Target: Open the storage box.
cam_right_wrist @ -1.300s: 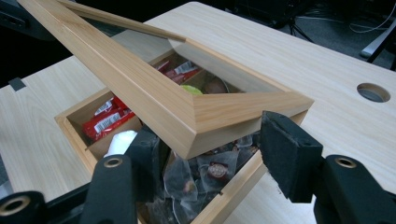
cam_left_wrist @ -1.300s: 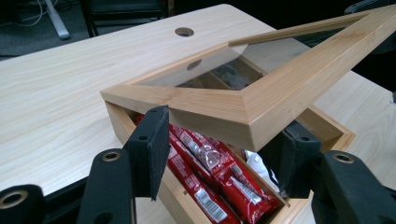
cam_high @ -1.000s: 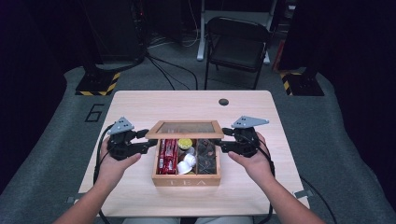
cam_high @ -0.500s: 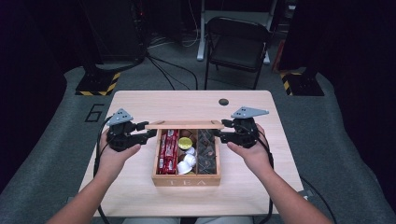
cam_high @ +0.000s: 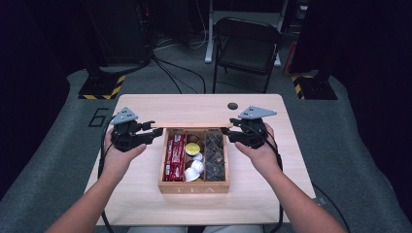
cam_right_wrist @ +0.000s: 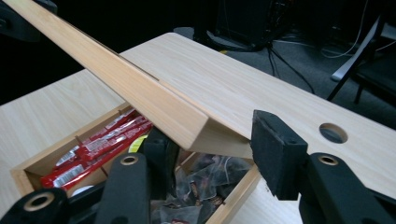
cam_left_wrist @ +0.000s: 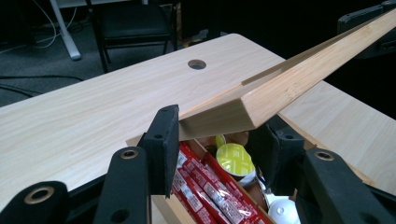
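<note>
High view: left gripper (cam_high: 156, 132) and right gripper (cam_high: 227, 132), jaws just closing, each clamp an end of the lid (cam_high: 192, 125), raised over the box (cam_high: 194, 187).

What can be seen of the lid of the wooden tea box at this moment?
The lid is a light, bamboo-like wooden frame, raised over the rear edge of the open box; whether it is hinged cannot be told. The left gripper straddles one corner and the right gripper the other; both jaws have just been closing, and the pads look in contact with it.
</note>
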`<action>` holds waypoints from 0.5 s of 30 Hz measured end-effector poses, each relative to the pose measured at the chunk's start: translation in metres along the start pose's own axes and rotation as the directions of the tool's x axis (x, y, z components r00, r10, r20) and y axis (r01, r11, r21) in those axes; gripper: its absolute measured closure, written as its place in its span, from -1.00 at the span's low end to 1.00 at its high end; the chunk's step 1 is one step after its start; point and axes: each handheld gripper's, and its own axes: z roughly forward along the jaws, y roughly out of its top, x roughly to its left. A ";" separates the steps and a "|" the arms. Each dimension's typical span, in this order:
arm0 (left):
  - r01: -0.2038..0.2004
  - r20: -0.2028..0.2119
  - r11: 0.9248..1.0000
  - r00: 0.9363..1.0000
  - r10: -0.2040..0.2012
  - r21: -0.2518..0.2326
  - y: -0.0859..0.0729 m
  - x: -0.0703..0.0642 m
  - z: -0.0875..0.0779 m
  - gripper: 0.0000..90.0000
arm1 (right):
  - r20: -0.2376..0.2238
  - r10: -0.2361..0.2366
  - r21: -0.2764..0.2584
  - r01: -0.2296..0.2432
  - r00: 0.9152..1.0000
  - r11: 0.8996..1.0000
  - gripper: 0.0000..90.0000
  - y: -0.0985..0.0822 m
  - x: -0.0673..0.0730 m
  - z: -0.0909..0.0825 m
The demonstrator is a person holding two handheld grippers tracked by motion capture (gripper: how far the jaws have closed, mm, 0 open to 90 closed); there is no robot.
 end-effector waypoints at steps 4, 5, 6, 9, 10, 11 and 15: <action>-0.015 -0.009 1.000 1.000 0.015 -0.003 0.001 0.003 0.007 0.14 | 0.004 0.004 -0.005 -0.004 1.000 1.000 0.17 0.004 -0.002 0.002; -0.028 -0.019 1.000 0.999 0.028 0.002 0.001 0.003 0.009 0.13 | 0.003 -0.001 -0.006 0.001 1.000 1.000 0.17 0.005 -0.003 0.002; -0.028 -0.019 1.000 0.999 0.028 0.002 0.001 0.003 0.009 0.12 | 0.003 -0.001 -0.006 0.001 1.000 1.000 0.17 0.005 -0.003 0.002; -0.035 -0.038 0.999 0.999 0.035 0.006 0.001 0.006 0.016 0.14 | -0.001 0.008 -0.007 -0.008 1.000 1.000 0.18 0.008 -0.006 0.003; -0.033 -0.046 0.999 0.998 0.033 0.002 0.001 0.006 0.019 0.15 | 0.000 0.010 -0.004 -0.010 1.000 1.000 0.18 0.009 -0.007 0.003; -0.035 -0.050 0.999 0.998 0.035 0.003 0.001 0.007 0.020 0.16 | -0.002 0.026 -0.005 -0.026 1.000 1.000 0.18 0.009 -0.006 0.004; -0.043 -0.065 0.999 0.997 0.043 -0.004 0.003 0.008 0.023 0.24 | -0.005 0.029 -0.002 -0.029 1.000 1.000 0.18 0.013 -0.009 0.005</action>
